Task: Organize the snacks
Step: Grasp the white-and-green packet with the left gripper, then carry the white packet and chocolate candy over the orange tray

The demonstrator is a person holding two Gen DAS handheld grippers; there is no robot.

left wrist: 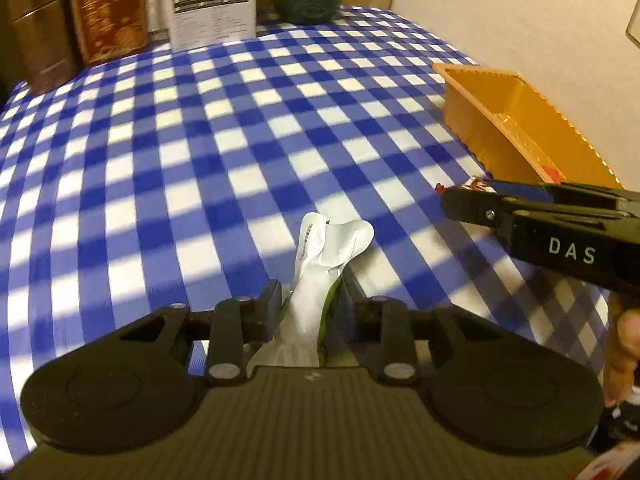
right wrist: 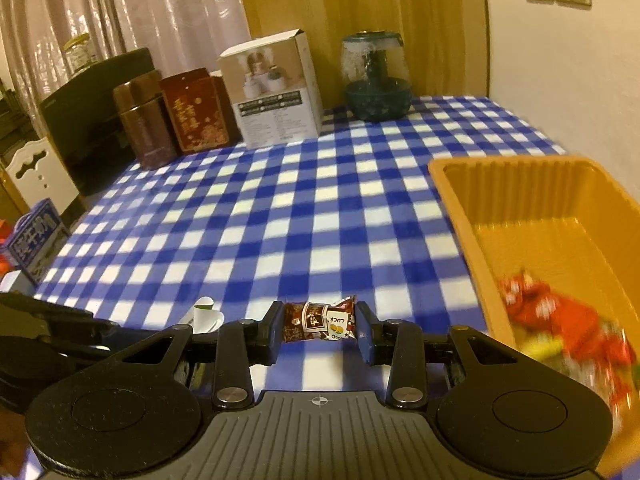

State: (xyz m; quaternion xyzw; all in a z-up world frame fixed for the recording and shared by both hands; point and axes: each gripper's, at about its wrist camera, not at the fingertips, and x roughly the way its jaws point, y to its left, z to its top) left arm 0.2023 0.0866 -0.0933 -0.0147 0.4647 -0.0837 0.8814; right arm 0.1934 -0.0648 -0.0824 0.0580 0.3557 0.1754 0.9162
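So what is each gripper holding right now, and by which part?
Left gripper: crumpled white and green snack packet, pinched near its lower end. Right gripper: small brown wrapped candy, clamped end to end across its length.

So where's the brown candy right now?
In the right wrist view, the brown candy is pinched in the right gripper, above the checked cloth, left of the orange tray.

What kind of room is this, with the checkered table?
Probably a dining or living room in someone's home. The table wears a blue-and-white checkered cloth, tea tins and a boxed item stand at its far edge, and lace curtains hang behind. An orange snack tray sits on it.
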